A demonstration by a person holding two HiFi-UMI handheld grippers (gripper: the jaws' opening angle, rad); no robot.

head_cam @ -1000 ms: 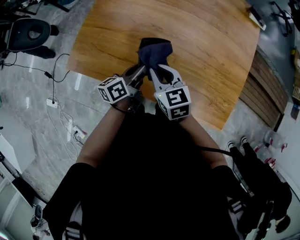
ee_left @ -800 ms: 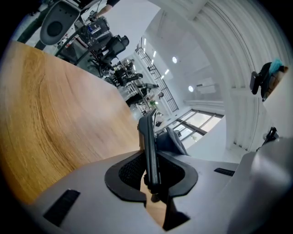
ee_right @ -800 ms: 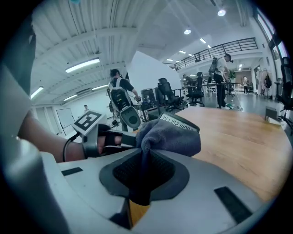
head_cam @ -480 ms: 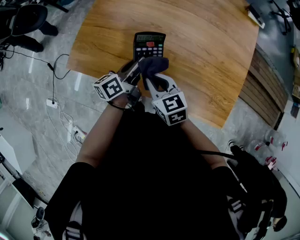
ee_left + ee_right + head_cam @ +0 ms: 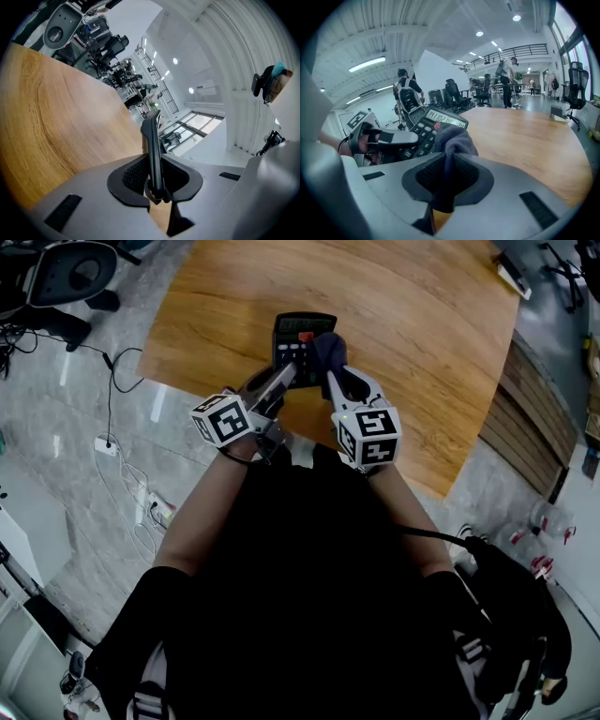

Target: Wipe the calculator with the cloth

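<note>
A black calculator [image 5: 298, 334] is held tilted above the wooden table [image 5: 422, 362], its display facing up. My left gripper [image 5: 284, 379] is shut on its near edge; in the left gripper view the calculator [image 5: 152, 150] stands edge-on between the pads. My right gripper [image 5: 330, 371] is shut on a dark blue cloth [image 5: 328, 348], which rests against the right side of the keypad. In the right gripper view the cloth [image 5: 453, 140] bunches out of the jaws and touches the calculator [image 5: 424, 129] below its lit display, with the left gripper [image 5: 382, 138] beside it.
The table's rounded edge runs close in front of the person. A small white object [image 5: 511, 277] lies at the far right corner. Cables and a power strip [image 5: 105, 446] cross the grey floor at left. A black bag [image 5: 516, 615] and bottles [image 5: 548, 517] sit at lower right.
The cloth first covered the calculator, then slid back toward the person and bared the keys. It has since moved forward onto the right side. The left gripper has barely moved.
</note>
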